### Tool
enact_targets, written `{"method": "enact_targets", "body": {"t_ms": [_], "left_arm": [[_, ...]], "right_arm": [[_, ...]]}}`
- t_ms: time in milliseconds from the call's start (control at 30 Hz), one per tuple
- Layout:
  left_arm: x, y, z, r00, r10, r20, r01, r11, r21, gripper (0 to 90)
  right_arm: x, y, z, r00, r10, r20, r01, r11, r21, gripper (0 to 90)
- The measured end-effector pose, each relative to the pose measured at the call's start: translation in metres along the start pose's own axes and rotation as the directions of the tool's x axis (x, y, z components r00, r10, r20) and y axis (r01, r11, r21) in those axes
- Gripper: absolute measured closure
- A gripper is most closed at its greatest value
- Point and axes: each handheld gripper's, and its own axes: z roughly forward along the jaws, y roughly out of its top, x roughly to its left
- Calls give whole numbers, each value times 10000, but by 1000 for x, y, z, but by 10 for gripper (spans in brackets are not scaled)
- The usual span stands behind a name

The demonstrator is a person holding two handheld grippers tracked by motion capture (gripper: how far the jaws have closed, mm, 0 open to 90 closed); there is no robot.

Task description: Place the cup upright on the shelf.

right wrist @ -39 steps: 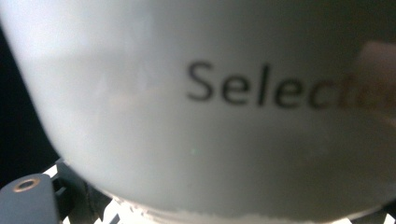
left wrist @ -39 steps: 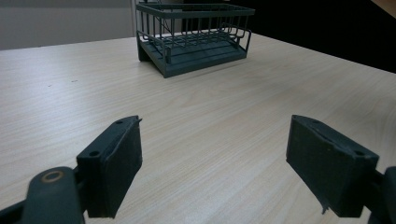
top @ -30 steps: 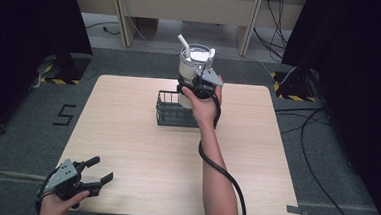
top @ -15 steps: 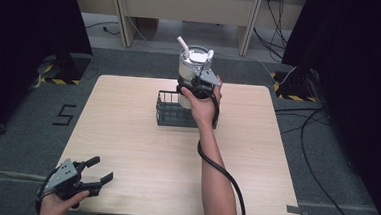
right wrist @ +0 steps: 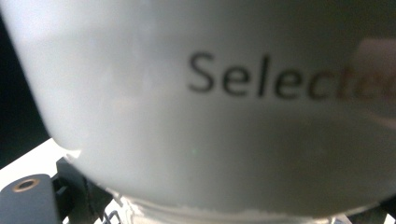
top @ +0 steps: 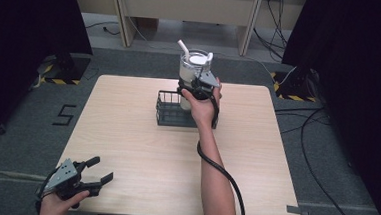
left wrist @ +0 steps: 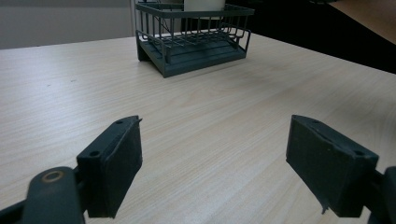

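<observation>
- Overhead, a pale wooden table [top: 141,149] stands on grey carpet, with dark curtains at 9 and 3 o'clock.
- At 12 o'clock, near the far edge, a dark wire basket [top: 170,111] sits; the right gripper [top: 196,85] grasps a white cup [top: 195,67] above it.
- At 7 o'clock, the left gripper [top: 96,174] rests with jaws spread, nothing between them.
- Bare wood lies between the two.

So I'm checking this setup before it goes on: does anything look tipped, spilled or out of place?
Nothing is spilled or damaged. The one thing that stands out is the white cup: it is not resting in the wire basket but sits in the right gripper above the basket's far side. The left gripper is open, near the table's front corner.
</observation>
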Motion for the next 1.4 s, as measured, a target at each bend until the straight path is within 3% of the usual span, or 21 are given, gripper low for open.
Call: {"method": "enact_targets", "body": {"t_ms": [633,1200,1400], "left_arm": [[1,0,-1,10000,-14,-3,14,10000,22,176],[0,0,0,10000,2,15,-2,10000,13,176],[-1,0,0,10000,14,38,-14,10000,29,175]], "right_arm": [[1,-21,11,9999,100,72,-103,9988,479,105],[2,-26,12,9999,19,136,-24,9993,376,103],[3,-31,10,9998,-215,-7,215,9996,170,101]]}}
